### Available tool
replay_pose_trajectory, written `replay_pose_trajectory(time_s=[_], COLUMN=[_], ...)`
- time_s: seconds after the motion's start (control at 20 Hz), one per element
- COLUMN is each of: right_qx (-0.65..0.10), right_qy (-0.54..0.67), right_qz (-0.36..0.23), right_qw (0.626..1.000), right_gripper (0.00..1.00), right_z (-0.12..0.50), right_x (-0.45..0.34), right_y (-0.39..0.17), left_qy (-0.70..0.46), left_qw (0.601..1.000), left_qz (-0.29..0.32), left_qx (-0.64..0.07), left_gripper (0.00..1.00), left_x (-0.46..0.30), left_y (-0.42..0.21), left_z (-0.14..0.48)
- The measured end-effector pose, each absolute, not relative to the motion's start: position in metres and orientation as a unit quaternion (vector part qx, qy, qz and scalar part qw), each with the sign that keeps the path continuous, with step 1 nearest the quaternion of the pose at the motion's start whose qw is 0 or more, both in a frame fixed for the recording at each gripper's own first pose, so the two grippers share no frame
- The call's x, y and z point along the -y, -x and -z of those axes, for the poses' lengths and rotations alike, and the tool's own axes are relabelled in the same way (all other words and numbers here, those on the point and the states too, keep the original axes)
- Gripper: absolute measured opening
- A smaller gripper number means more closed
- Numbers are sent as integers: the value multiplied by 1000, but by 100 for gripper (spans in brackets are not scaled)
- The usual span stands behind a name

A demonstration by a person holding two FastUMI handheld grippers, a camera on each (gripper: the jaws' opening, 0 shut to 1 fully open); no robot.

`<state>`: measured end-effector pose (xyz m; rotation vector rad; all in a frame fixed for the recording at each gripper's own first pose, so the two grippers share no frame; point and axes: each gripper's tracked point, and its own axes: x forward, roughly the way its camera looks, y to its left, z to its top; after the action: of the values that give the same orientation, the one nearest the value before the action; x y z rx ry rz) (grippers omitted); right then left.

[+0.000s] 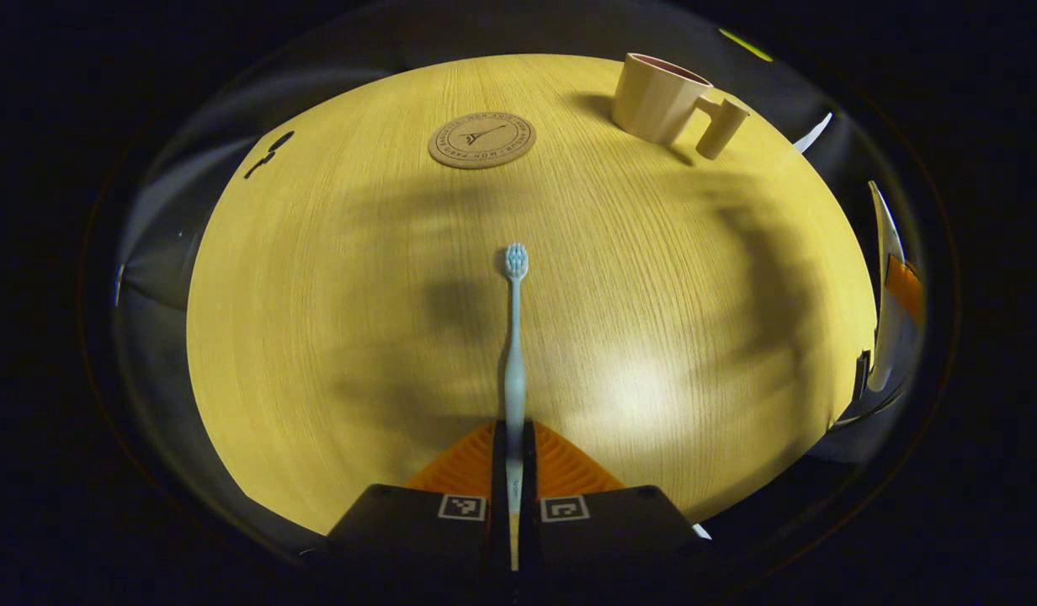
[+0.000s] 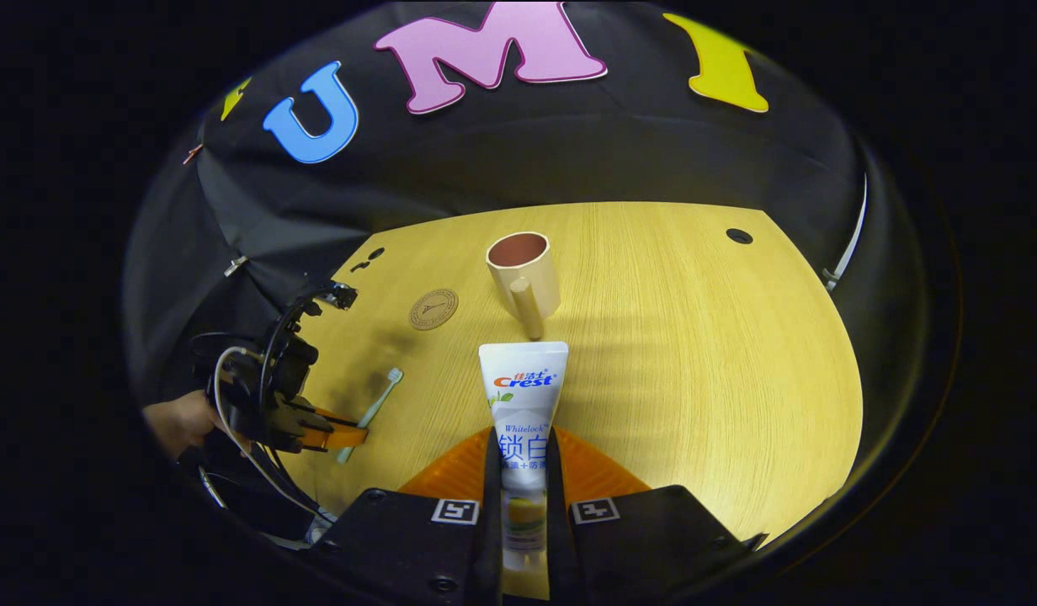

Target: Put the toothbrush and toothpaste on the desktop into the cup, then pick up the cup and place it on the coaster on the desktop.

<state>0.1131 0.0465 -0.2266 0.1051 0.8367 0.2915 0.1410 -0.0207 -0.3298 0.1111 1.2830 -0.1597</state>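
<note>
L hand-held gripper (image 1: pixel 513 459): both fingers pinch the toothbrush (image 1: pixel 514 353) by its handle end. Brush sticks out fwd along the fingers, bristle head farthest out, above the wooden surface (image 1: pixel 316 337); can't tell if the head touches the wood. Beyond the head, well apart, the round coaster (image 1: pixel 481 140) lies flat w/ nothing on it. The cup (image 1: pixel 658 97) stands upright to the R of the coaster, handle toward the camera side.

R hand-held gripper (image 2: pixel 523 471): both fingers clamp the toothpaste (image 2: pixel 521 412) tube at its lower part, flat crimped end pointing fwd. Cup (image 2: pixel 523 271) sits just beyond the tube's far end, upright, mouth open, handle facing the tube; small gap between them.

In the right gripper view the L hand-held gripper (image 2: pixel 337 433) appears at far L w/ the toothbrush (image 2: pixel 371 412) in its fingers, a hand (image 2: pixel 178 425) behind it. Coaster (image 2: pixel 433 308) lies L of the cup, near but not touching.
</note>
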Motion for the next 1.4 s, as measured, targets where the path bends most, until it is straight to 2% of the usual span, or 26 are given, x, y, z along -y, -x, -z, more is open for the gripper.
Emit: replay_pose_trajectory(time_s=[0.45, 0.7, 1.0, 1.15, 1.4], right_qx=[-332, -249, -144, -98, -64], right_qy=[-67, -78, -80, -72, -101], right_qz=[-149, -158, -181, -184, -171], right_qw=[929, 952, 970, 975, 978], right_gripper=[25, 25, 25, 24, 25], right_z=[191, 147, 106, 98, 111], right_x=[-43, -54, -76, -83, -92], right_y=[-127, -185, -246, -275, -322], left_qy=[10, 42, 62, 72, 78], left_qw=[875, 914, 938, 950, 962], left_qz=[53, 61, 71, 69, 66], left_qx=[-480, -399, -333, -296, -252], left_gripper=[6, 6, 6, 7, 6], left_x=[32, 49, 68, 70, 75], left_y=[-152, -168, -183, -193, -207], left_z=[298, 243, 185, 159, 132])
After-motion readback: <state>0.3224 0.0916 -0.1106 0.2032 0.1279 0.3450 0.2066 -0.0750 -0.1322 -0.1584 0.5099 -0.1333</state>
